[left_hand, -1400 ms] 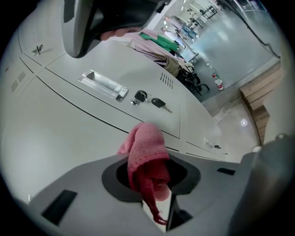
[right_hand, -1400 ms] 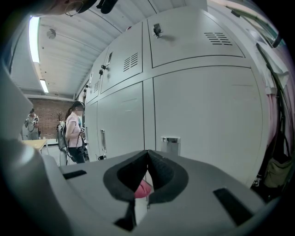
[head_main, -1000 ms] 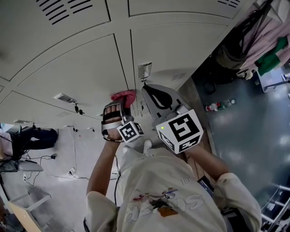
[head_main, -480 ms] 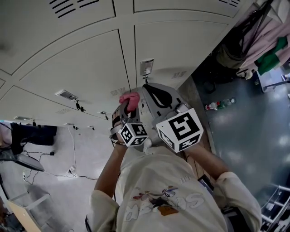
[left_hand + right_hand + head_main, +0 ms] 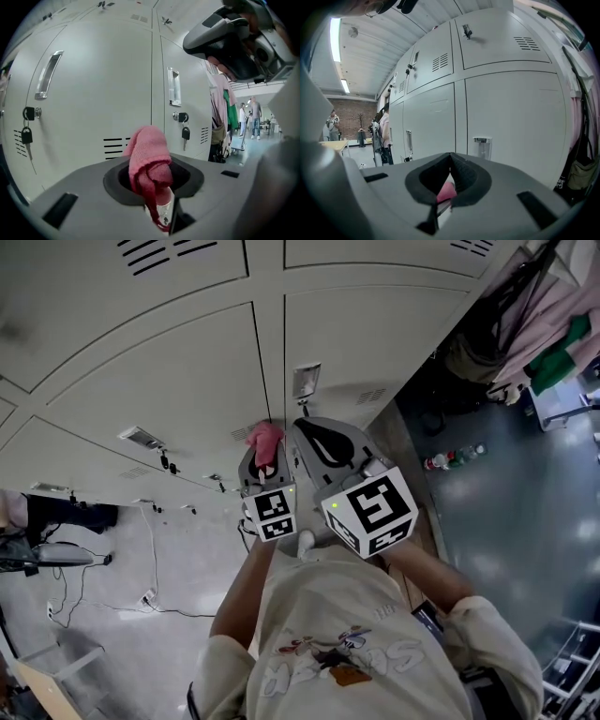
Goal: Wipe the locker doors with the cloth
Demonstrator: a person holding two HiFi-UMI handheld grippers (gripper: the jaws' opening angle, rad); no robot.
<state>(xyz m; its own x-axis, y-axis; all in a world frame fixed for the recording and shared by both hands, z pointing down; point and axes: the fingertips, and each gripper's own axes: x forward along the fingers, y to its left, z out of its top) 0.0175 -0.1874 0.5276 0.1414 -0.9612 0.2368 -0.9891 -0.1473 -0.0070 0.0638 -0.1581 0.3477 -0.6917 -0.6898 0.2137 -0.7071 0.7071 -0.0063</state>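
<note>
Left gripper [image 5: 263, 458] clamps one pink cloth [image 5: 146, 157]; right gripper's [image 5: 450, 158] two jaws meet.

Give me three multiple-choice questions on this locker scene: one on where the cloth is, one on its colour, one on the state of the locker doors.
1. Where is the cloth?
A) on the floor
B) in the left gripper
C) hung on a door handle

2. What colour is the cloth?
A) blue
B) white
C) pink

3. The locker doors are:
A) shut
B) wide open
C) taken off

Answers:
1 B, the left gripper's jaws clamp it.
2 C, it shows pink.
3 A, those in view sit flush.
</note>
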